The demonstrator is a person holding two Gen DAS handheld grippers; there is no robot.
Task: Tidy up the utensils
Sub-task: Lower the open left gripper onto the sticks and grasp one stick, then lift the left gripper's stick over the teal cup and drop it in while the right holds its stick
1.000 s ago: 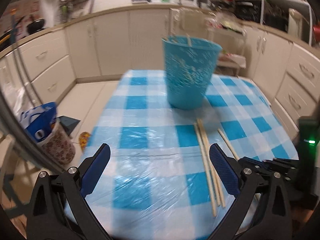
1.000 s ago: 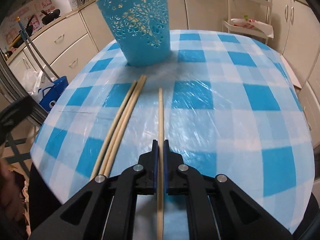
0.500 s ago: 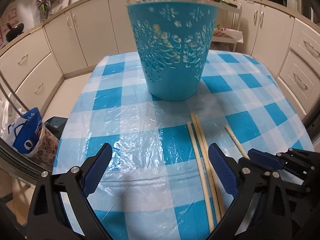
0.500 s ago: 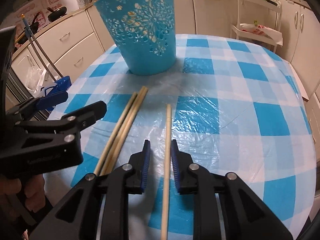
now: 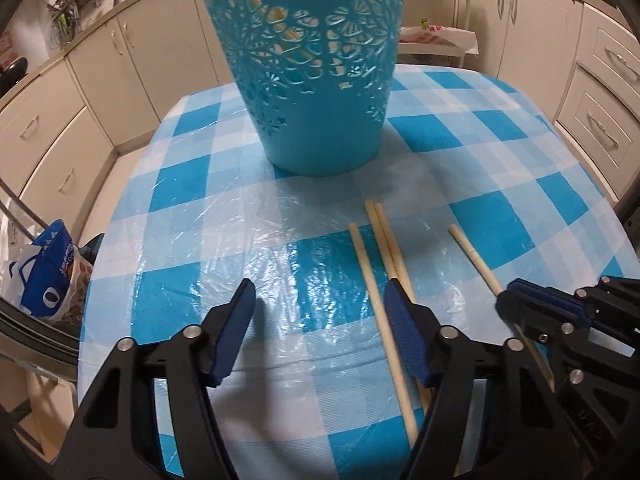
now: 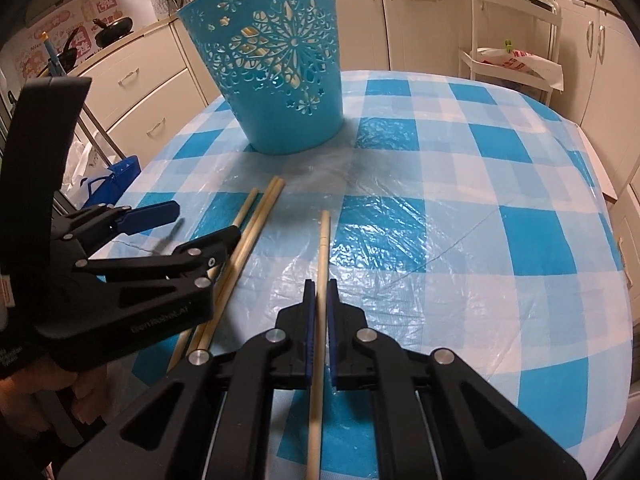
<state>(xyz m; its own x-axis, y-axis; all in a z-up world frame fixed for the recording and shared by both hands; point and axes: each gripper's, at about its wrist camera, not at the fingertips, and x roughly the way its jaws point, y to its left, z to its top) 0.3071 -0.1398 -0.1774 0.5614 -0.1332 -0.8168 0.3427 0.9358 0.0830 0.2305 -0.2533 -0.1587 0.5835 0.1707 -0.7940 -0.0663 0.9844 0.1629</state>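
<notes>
at the far left, off the desk edge, a blue and white bag (image 5: 44,276) is being seen low on the floor, its contents not readable. the desk (image 5: 248,240) is being covered by a blue and white checked cloth under clear plastic film.

the left claw (image 5: 316,332) is being held low over the cloth, its jaws closing, with bare cloth and one chopstick of a loose bundle of three chopsticks (image 5: 380,248) lying between them; the right-hand pad is being placed over the other two, and whether it is touching them cannot be told. nothing is being pinched. in the right wrist view this claw (image 6: 192,224) is being seen from the side, beside the same bundle (image 6: 256,224).

behind, near the middle of the desk, a blue basket (image 5: 312,64) with flower-shaped cut-outs is standing upright. through the holes pale sticks are being glimpsed leaning inside it; their number cannot be told. in the right wrist view the basket (image 6: 280,80) is showing the same pale shapes through its pattern.

further right, a single chopstick (image 6: 322,264) is lying apart from the bundle, pointing toward the basket. the right claw (image 6: 320,312) is being pressed together on it, the pads pinching its shaft partway along, with its far tip resting on or just above the cloth.

at the far right a white rack (image 6: 516,40) is holding a plastic bag.
</notes>
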